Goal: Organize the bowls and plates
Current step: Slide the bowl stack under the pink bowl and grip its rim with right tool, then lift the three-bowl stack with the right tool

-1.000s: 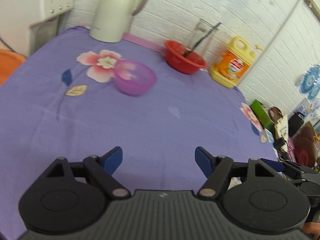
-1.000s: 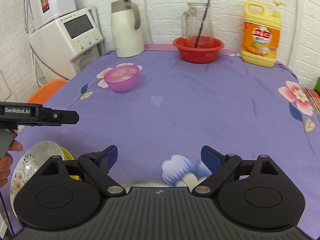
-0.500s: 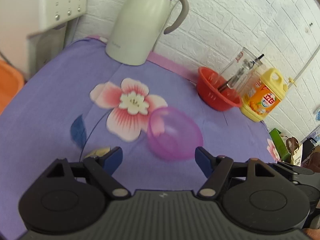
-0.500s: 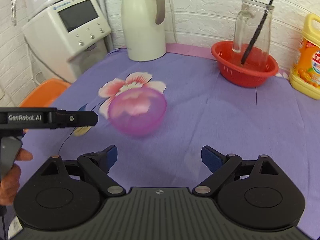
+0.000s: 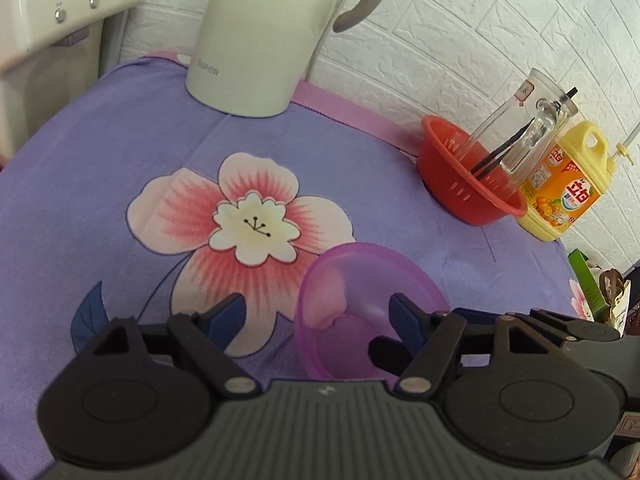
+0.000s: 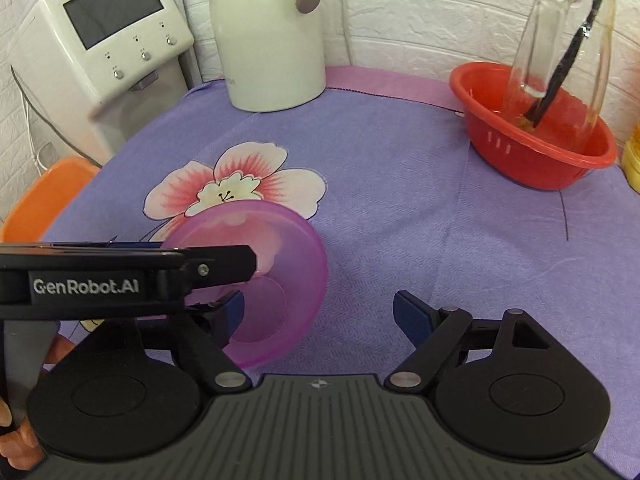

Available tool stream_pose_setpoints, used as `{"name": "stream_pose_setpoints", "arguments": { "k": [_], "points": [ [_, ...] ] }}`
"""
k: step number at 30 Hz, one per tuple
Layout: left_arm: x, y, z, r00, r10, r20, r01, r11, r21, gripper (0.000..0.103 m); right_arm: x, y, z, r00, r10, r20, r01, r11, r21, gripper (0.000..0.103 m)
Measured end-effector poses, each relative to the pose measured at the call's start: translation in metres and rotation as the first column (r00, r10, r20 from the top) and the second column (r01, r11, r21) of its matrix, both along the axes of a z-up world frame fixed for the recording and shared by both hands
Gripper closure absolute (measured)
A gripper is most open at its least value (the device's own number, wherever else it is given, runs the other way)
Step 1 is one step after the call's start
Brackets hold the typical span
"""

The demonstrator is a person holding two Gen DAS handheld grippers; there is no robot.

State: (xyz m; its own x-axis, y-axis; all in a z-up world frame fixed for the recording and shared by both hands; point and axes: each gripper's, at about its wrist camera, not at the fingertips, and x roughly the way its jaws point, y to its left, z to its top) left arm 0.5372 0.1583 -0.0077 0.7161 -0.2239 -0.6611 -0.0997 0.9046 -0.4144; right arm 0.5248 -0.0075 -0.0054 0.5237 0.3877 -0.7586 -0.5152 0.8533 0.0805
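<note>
A translucent purple bowl (image 5: 352,292) stands on the purple flowered cloth (image 5: 120,152). My left gripper (image 5: 320,316) is open, its jaws straddling the bowl's near rim, right fingertip (image 5: 404,316) inside the bowl. In the right wrist view the bowl (image 6: 288,264) sits at lower left, with the left gripper's finger (image 6: 224,264) reaching over it from the left. My right gripper (image 6: 320,312) is open and empty, its left fingertip (image 6: 234,312) beside the bowl.
A white kettle (image 6: 268,32) and a white appliance (image 6: 104,40) stand at the back left. A red basket (image 6: 532,140) holding a glass jar (image 6: 560,40) and a yellow detergent bottle (image 5: 564,188) stand at the back right. An orange stool (image 6: 36,200) is beside the table's left edge.
Both grippers have moved forward across the table to the purple bowl. The left gripper's jaws now reach over the bowl's rim. Both stay open.
</note>
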Motion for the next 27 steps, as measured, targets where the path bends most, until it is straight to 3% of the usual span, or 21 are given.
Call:
{"name": "stream_pose_setpoints", "arguments": {
  "k": [3, 4, 5, 8, 10, 12, 16, 20, 27],
  "points": [
    [-0.001, -0.001, -0.004, 1.0, 0.005, 0.009, -0.005, 1.0, 0.003, 0.036, 0.0, 0.004, -0.003, 1.0, 0.005, -0.002, -0.005, 1.0, -0.001, 0.0],
    [-0.002, -0.002, -0.005, 1.0, 0.001, 0.018, -0.001, 1.0, 0.01, 0.053, 0.0, 0.005, -0.004, 1.0, 0.003, -0.001, -0.003, 1.0, 0.005, 0.0],
    [-0.003, -0.003, -0.005, 1.0, 0.004, 0.027, -0.005, 1.0, 0.018, 0.06, 0.0, 0.006, -0.006, 1.0, 0.002, 0.003, -0.002, 1.0, 0.016, 0.009],
    [-0.006, -0.001, -0.006, 1.0, 0.015, 0.025, -0.015, 1.0, -0.022, 0.068, -0.005, 0.015, -0.007, 1.0, 0.008, 0.026, -0.008, 1.0, 0.009, 0.026],
    [-0.011, 0.001, -0.005, 1.0, 0.023, 0.001, -0.023, 0.997, -0.072, 0.069, -0.01, 0.016, -0.004, 1.0, 0.023, -0.018, -0.022, 0.998, 0.051, 0.028],
    [-0.021, 0.0, 0.0, 1.0, 0.026, 0.003, -0.026, 0.998, -0.058, 0.069, -0.02, 0.015, 0.002, 0.999, 0.032, -0.021, -0.031, 0.998, 0.061, 0.029],
    [-0.05, -0.004, 0.013, 1.0, 0.015, 0.004, -0.014, 0.995, -0.098, 0.069, -0.046, 0.009, 0.014, 0.999, 0.029, -0.026, -0.028, 0.997, 0.067, 0.024],
    [-0.083, -0.024, 0.031, 1.0, -0.002, 0.031, 0.004, 0.997, -0.081, 0.069, -0.078, -0.002, 0.028, 1.0, 0.012, -0.003, -0.012, 0.998, 0.057, 0.016],
    [-0.15, -0.072, 0.061, 0.994, -0.064, 0.088, 0.073, 0.993, -0.095, 0.069, -0.147, -0.053, 0.054, 0.999, -0.027, 0.036, 0.024, 0.997, 0.068, 0.012]
  ]
}}
